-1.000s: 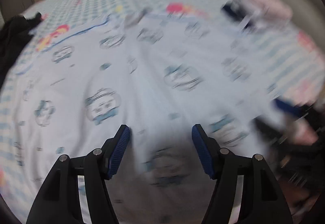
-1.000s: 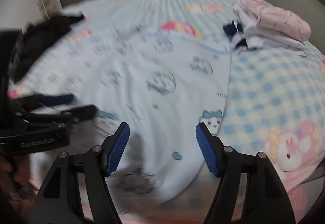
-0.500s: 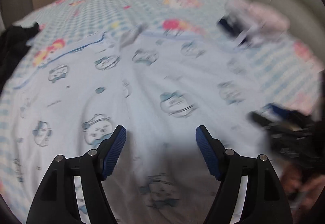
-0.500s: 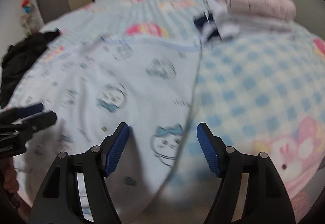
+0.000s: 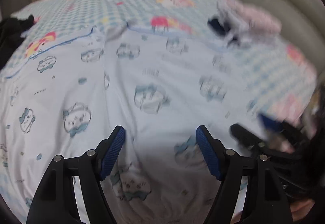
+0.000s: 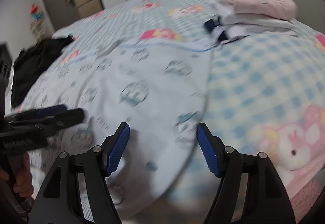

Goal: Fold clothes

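Pale printed garment (image 5: 130,86) spread flat on checked bedspread (image 6: 264,81). Left gripper (image 5: 160,132) wide apart, empty, above garment's near part. Right gripper (image 6: 163,129) likewise wide, empty, over garment's right edge. Folded stack (image 6: 258,12) well apart, far right.

A blue-and-white checked bedspread with pink cartoon prints (image 6: 264,73) fills the view; a grey door (image 6: 54,2) stands at ten o'clock, beige cardboard boxes (image 6: 87,0) beside it.
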